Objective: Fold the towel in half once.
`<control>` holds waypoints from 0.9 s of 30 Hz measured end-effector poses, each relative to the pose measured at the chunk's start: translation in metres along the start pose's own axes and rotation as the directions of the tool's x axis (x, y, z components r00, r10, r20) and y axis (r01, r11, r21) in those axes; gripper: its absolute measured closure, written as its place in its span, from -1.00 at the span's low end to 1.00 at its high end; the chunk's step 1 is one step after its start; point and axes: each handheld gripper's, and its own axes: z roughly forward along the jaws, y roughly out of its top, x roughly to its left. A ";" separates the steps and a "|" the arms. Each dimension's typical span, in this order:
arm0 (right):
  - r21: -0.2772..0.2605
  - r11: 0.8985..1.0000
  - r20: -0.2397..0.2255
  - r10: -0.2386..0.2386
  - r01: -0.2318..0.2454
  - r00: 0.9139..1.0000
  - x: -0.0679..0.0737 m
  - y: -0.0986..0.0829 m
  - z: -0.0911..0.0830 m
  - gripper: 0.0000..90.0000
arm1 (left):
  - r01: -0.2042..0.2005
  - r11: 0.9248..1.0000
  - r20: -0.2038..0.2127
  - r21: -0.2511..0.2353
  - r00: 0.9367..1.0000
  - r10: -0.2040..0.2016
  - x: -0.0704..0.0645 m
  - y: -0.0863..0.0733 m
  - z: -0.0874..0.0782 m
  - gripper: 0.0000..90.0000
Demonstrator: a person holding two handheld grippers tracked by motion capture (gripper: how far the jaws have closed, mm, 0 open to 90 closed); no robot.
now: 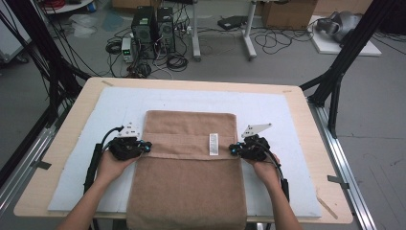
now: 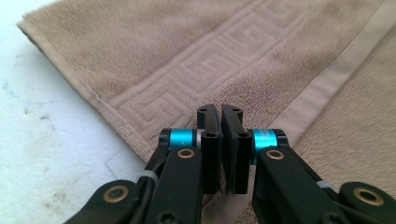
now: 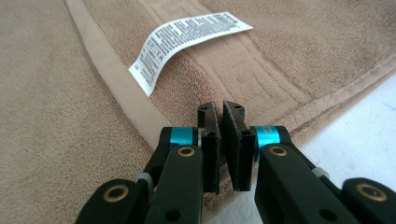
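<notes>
Both grippers, left and right, pinch the towel's side edges, bare mat beyond.

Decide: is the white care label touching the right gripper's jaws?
Apart. The right gripper view shows bare towel between the label and the right gripper.

The folded tan terry towel covers the middle of the white foam mat, leaving bare strips of mat to its left, right and far side where a gripper could pass. A white care label lies flat on the towel near its right edge, and black frame struts stand beyond the far right corner of the light wooden table.
</notes>
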 end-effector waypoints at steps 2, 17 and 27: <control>-0.014 1.000 -0.005 0.006 -0.006 1.000 0.000 0.001 -0.003 0.91 | 0.005 1.000 0.003 -0.016 1.000 -0.005 0.001 0.002 -0.004 0.92; -0.094 0.993 -0.030 -0.072 0.069 0.997 0.024 0.025 -0.052 0.90 | -0.029 0.995 0.040 -0.094 0.999 0.033 -0.017 0.020 -0.052 0.92; -0.093 0.986 -0.174 -0.153 0.138 0.973 0.089 -0.015 -0.104 0.70 | -0.146 0.983 0.123 -0.110 0.980 0.159 -0.091 -0.026 -0.108 0.83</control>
